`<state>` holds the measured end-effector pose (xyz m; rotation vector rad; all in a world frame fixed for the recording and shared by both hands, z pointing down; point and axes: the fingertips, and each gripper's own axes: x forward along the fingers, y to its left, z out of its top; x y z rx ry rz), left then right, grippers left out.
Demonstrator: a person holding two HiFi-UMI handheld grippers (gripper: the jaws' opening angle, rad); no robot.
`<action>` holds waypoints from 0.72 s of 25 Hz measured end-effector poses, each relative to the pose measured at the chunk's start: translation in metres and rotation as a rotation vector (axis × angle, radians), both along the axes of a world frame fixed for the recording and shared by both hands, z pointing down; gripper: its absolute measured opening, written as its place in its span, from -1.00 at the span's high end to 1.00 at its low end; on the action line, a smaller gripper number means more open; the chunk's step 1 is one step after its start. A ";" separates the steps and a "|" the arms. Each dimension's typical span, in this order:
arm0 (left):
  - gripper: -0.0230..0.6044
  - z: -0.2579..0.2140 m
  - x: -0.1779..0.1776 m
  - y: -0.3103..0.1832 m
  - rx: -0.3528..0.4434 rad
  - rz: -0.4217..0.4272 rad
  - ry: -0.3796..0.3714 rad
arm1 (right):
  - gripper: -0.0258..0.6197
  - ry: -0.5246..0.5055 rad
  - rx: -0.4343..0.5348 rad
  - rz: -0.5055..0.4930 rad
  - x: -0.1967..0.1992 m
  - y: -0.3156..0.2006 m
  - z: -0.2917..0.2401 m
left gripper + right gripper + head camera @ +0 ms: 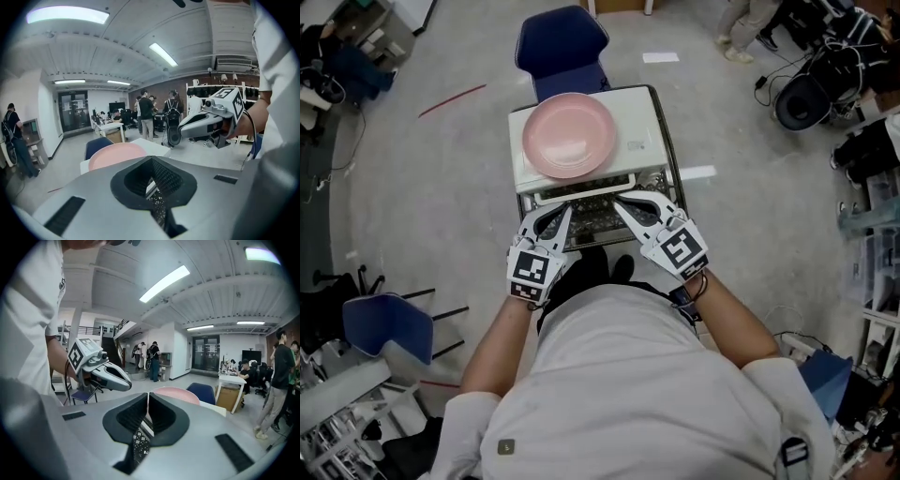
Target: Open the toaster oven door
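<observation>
A white toaster oven (643, 131) stands on a small stand in front of me, with a pink plate (568, 134) on its top. Its front faces me, with a pale handle bar (581, 194) above a dark mesh pane. Whether the door is ajar I cannot tell. My left gripper (569, 212) and right gripper (619, 204) both point at the door just below the handle, jaws shut with nothing held. In the left gripper view the shut jaws (150, 159) frame the mesh, with the plate (117, 153) beyond. The right gripper view shows the same (148, 395).
A blue chair (562, 45) stands right behind the oven and another blue chair (389, 324) at my left. Black gear and cables (802, 101) lie at the far right. Several people stand among desks (146, 112) across the room.
</observation>
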<state>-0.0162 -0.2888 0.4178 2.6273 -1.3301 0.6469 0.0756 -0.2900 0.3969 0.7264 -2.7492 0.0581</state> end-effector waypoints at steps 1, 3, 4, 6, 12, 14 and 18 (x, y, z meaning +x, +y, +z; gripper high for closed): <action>0.87 0.006 0.000 -0.004 -0.018 0.011 0.002 | 0.85 0.010 -0.006 -0.007 -0.001 -0.004 0.006; 0.87 0.015 -0.005 -0.015 -0.056 0.031 0.003 | 0.85 0.021 -0.037 -0.022 -0.008 -0.016 0.017; 0.87 0.020 -0.009 -0.020 -0.076 0.038 -0.002 | 0.84 0.029 -0.058 -0.030 -0.013 -0.021 0.023; 0.87 0.033 -0.017 -0.026 -0.118 0.053 -0.012 | 0.82 0.057 -0.089 -0.046 -0.022 -0.028 0.037; 0.84 0.095 -0.034 -0.038 -0.229 0.112 -0.080 | 0.69 0.169 -0.095 -0.067 -0.038 -0.049 0.090; 0.72 0.109 -0.041 -0.043 -0.245 0.131 -0.137 | 0.66 0.227 -0.098 -0.092 -0.043 -0.054 0.105; 0.60 0.131 -0.044 -0.047 -0.283 0.203 -0.229 | 0.63 0.341 -0.112 -0.170 -0.051 -0.059 0.134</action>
